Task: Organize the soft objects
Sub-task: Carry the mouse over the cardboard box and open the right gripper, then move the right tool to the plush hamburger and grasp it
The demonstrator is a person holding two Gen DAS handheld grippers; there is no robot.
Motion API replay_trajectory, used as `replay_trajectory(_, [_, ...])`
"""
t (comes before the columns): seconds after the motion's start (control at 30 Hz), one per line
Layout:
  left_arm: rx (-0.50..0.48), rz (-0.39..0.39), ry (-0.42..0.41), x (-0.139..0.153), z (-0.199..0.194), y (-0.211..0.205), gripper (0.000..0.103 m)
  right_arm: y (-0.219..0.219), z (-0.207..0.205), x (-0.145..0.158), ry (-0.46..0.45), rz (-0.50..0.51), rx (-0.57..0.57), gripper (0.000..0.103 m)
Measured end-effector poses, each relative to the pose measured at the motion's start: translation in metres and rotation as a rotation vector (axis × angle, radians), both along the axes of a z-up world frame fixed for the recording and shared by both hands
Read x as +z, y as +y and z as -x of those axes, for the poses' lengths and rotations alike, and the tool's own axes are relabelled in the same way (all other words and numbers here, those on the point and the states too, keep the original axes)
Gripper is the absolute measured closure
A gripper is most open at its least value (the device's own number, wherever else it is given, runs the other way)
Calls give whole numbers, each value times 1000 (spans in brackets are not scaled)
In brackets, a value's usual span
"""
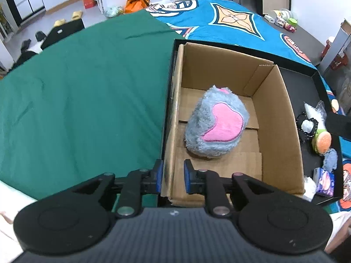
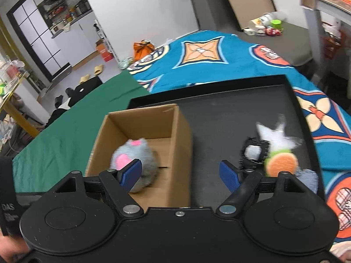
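Observation:
A grey fluffy plush with a pink heart (image 1: 216,125) (image 2: 131,155) lies inside the open cardboard box (image 1: 278,118) (image 2: 182,135), which stands on a black tray (image 1: 307,74) (image 2: 230,114). My left gripper (image 1: 173,172) straddles the box's near left wall, its jaws a little apart and the blue pads not pressing the cardboard. My right gripper (image 2: 179,171) hangs wide open over the box's right wall with nothing between its fingers. On the tray to the right of the box lie a burger plush (image 1: 322,141) (image 2: 282,163), a white fluffy toy (image 2: 272,134) and a small grey fluffy piece (image 1: 330,159) (image 2: 309,178).
The tray rests on a bed, with a green cloth (image 1: 87,98) (image 2: 65,140) to the left and a blue patterned blanket (image 1: 230,22) (image 2: 219,52) behind and to the right. A black-framed white item (image 1: 307,126) (image 2: 253,150) and a purple packet (image 1: 325,180) also lie on the tray.

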State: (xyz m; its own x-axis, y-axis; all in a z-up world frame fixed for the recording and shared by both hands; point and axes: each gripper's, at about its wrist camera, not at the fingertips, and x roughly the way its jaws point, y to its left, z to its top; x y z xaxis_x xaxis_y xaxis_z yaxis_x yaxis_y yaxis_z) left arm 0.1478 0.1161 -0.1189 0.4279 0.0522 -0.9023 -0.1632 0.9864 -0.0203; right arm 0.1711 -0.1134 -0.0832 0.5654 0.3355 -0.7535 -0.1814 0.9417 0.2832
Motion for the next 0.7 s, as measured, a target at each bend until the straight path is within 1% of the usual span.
replay_trajectory(0.07, [1,-37,-22,3,2,-4,75,-10,1,-3,-2,12,-13,24])
replay_trajectory(0.13, [-3,-65,-42,7,4,-8,55,-20,3,-6,-3,21,-30,22])
replay_trajectory(0.17, [-7,-69,-52,9,5,-9,51,-25,3,-8,-4,24,-40,17])
replay_trajectory(0.2, [-12,-74,-63,11,6,-10,44,-30,3,-10,-3,27,-53,12])
replay_trajectory(0.23, [-15,-82,-72,12,6,-12,39,-36,2,-12,-2,28,-70,9])
replay_trajectory(0.3, [-15,-107,-78,13,6,-15,34,-46,3,-15,-10,20,-93,6])
replay_trajectory(0.5, [-22,-151,-73,13,5,-22,29,-70,-2,-28,-14,33,-139,5])
replay_trajectory(0.57, [-35,-155,-76,13,5,-24,26,-76,-3,-34,-12,29,-150,4])
replay_trajectory(0.63, [-48,-161,-83,14,5,-27,19,-81,-4,-39,-13,35,-158,4])
replay_trajectory(0.7, [-55,-177,-92,14,6,-31,18,-84,-6,-44,-20,48,-162,4])
